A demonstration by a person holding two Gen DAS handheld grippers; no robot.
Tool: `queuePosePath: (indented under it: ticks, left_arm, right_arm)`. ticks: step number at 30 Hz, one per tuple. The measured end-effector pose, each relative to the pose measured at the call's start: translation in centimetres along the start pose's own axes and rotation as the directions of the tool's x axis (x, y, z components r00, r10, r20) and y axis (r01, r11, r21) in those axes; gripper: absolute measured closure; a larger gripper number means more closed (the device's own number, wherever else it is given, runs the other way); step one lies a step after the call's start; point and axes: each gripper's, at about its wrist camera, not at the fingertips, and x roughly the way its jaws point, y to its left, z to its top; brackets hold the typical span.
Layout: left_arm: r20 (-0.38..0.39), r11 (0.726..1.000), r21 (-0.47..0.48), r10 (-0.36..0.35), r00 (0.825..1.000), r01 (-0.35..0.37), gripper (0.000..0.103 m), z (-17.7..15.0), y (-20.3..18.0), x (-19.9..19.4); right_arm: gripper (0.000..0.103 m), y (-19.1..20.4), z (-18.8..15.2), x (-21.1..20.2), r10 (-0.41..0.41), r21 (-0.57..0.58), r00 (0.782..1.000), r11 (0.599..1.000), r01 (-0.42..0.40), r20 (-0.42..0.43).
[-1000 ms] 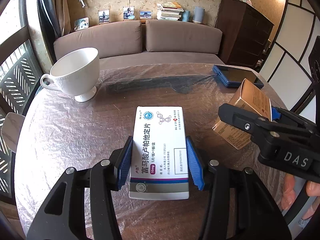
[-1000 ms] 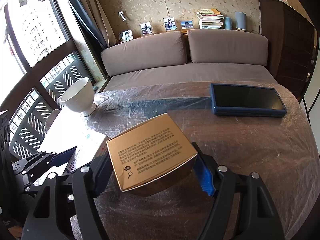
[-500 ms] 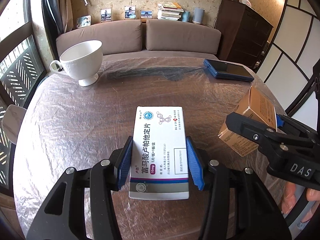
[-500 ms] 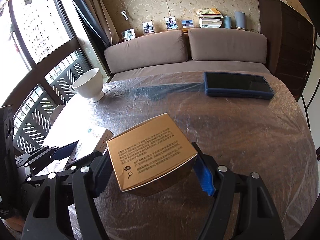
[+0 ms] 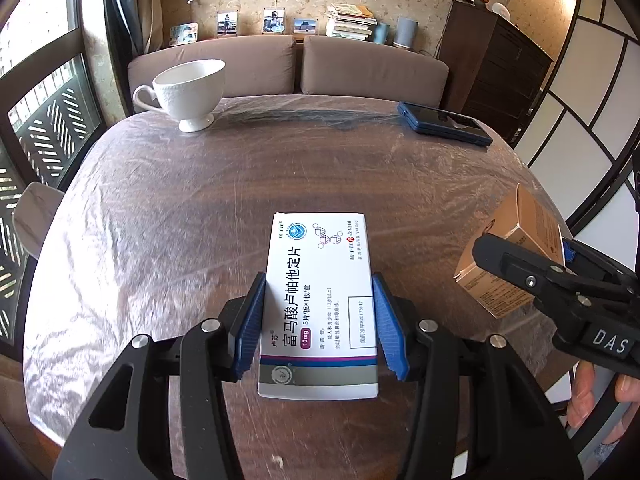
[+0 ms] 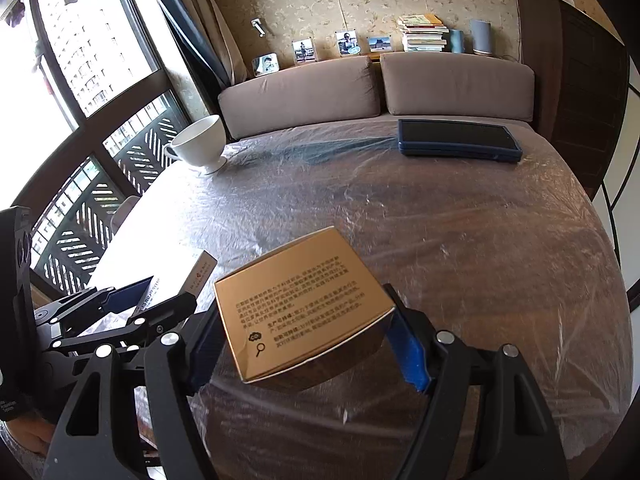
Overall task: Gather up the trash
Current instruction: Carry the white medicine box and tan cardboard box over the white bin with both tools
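My left gripper (image 5: 318, 320) is shut on a flat white medicine box (image 5: 318, 296) with Chinese print, held above the near part of the round table (image 5: 200, 208). My right gripper (image 6: 308, 340) is shut on a gold cardboard box (image 6: 300, 304), also held above the table. In the left wrist view the gold box (image 5: 516, 256) and the right gripper (image 5: 560, 280) are at the right. In the right wrist view the white box (image 6: 196, 276) and the left gripper (image 6: 136, 300) are at the lower left.
The table is covered with clear plastic film. A white footed cup (image 5: 188, 88) stands at its far left. A dark blue tablet (image 5: 444, 122) lies at its far right. A grey sofa (image 5: 296, 64) is behind the table, a dark cabinet (image 5: 500, 76) at the right.
Both grippers have pulled back toward the near edge with their boxes. The cup and the tablet now look farther away. Both grips are unchanged.
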Motion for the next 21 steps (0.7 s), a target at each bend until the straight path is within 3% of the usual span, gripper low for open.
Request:
queuePosePath:
  ticks: [11, 21]
  left_arm:
    - [0.02, 0.999, -0.039, 0.022, 1.0, -0.021, 0.051, -4.3, -0.9, -3.5]
    - [0.024, 0.999, -0.012, -0.037, 0.999, 0.037, 0.051, -8.6, -0.8, -7.4]
  right_arm:
    - [0.032, 1.2, -4.0, -3.3, 0.041, -0.044, 0.999, 0.998, -0.041, -0.012]
    - [0.032, 2.9, -9.6, -8.2, 0.001, -0.004, 1.0, 1.0, -0.001, 0.01]
